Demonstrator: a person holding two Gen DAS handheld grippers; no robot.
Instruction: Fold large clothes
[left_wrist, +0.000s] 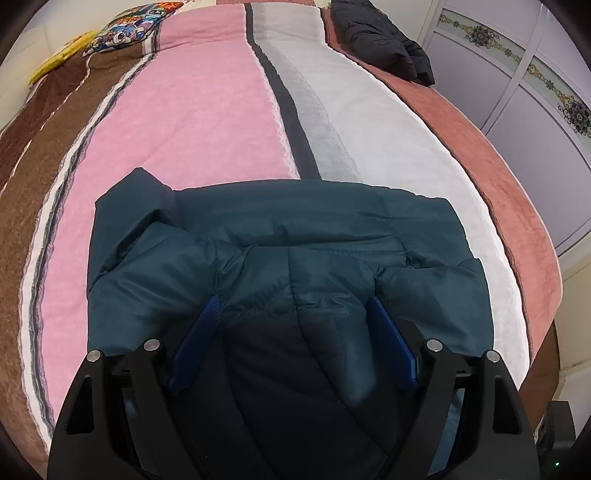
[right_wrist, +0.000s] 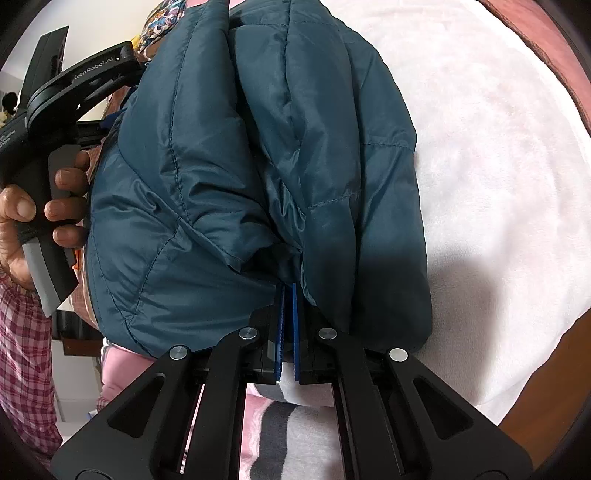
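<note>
A teal quilted puffer jacket lies partly folded on the striped bed. My left gripper is open, its blue fingers wide apart with a bulky fold of the jacket between them. In the right wrist view the jacket is bunched and hangs close to the camera. My right gripper is shut on a thin fold of the jacket's edge. The left gripper's black body and the hand holding it show at the left of that view.
The bedspread has brown, pink, grey, white and rose stripes. A black padded jacket lies at the far right of the bed. A patterned pillow is at the far left. Wardrobe doors stand to the right.
</note>
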